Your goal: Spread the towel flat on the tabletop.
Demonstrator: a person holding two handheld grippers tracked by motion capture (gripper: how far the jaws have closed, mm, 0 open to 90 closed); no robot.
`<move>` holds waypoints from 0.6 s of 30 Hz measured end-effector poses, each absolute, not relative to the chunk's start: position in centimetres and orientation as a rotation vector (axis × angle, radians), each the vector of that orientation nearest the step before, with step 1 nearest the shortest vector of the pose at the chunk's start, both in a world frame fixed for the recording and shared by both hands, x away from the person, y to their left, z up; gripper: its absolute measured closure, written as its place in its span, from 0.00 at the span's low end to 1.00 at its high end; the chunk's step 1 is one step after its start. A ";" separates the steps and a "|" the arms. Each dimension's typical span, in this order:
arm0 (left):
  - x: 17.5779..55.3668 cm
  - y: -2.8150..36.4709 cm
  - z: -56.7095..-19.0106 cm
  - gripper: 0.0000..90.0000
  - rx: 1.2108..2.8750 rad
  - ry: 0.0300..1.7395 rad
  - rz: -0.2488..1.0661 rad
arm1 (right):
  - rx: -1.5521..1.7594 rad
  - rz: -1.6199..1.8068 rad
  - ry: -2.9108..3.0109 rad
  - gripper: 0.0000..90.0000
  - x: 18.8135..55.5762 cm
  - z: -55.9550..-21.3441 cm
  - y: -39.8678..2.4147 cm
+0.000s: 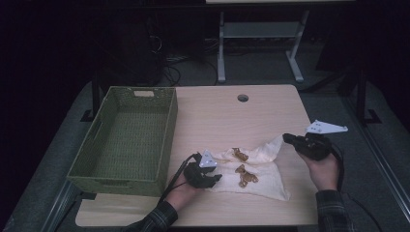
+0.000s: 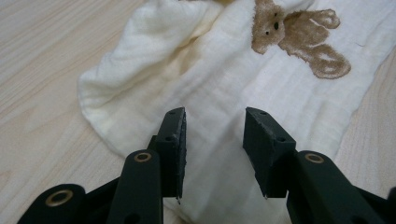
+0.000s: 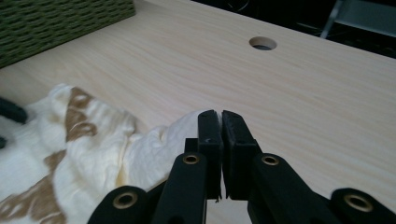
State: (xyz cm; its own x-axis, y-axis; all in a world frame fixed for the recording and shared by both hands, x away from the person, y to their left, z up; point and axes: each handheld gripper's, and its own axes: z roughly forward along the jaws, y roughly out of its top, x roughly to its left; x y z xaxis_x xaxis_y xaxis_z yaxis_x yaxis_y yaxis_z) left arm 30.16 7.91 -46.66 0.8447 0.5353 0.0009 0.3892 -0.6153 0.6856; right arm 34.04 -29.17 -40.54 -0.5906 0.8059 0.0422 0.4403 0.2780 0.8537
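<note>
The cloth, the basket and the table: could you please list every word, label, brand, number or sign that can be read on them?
None: no readable text in any view.
The cream cloth carries brown bear pictures, no lettering.
The green woven basket has a pale patch on its far wall, too small and blurred to tell if anything is written there.
The wooden table bears no markings.

A high camera looked forward and down on the pale wooden desk [image 1: 232, 111]. Each gripper camera sat close above that desk, looking along its own black jaws. All three views shared the cream cloth with brown bear prints [image 1: 261, 166] [image 2: 233, 93] [image 3: 93, 140]; the right gripper view also faced the woven green basket [image 3: 56, 18] [image 1: 125, 140].
</note>
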 end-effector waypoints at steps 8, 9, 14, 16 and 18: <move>30.0 8.0 -45.7 0.79 2.256 0.671 0.290 | 1.139 1.190 2.157 0.97 36.5 -39.7 -28.8; 30.0 8.1 -45.5 0.85 2.257 0.674 0.272 | 1.140 1.181 2.159 0.97 36.8 -39.6 -28.8; 30.1 7.9 -45.7 1.00 2.311 0.682 0.224 | 1.191 1.138 2.130 0.97 38.6 -39.5 -29.5; 30.1 7.8 -46.0 1.00 2.336 0.683 0.216 | 1.215 1.113 2.119 0.97 39.3 -39.4 -29.8; 30.1 7.7 -46.2 1.00 2.349 0.681 0.212 | 1.242 1.091 2.108 0.97 40.2 -39.5 -30.2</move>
State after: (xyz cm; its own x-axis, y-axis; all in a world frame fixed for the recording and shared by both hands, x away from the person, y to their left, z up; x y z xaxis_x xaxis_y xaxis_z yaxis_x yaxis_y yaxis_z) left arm 30.08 7.67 -46.15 0.8505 0.5251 -0.0295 0.4158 -0.6370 0.6491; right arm 40.15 -30.19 -39.45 -0.4877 0.8730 0.0066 0.5096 0.2786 0.8140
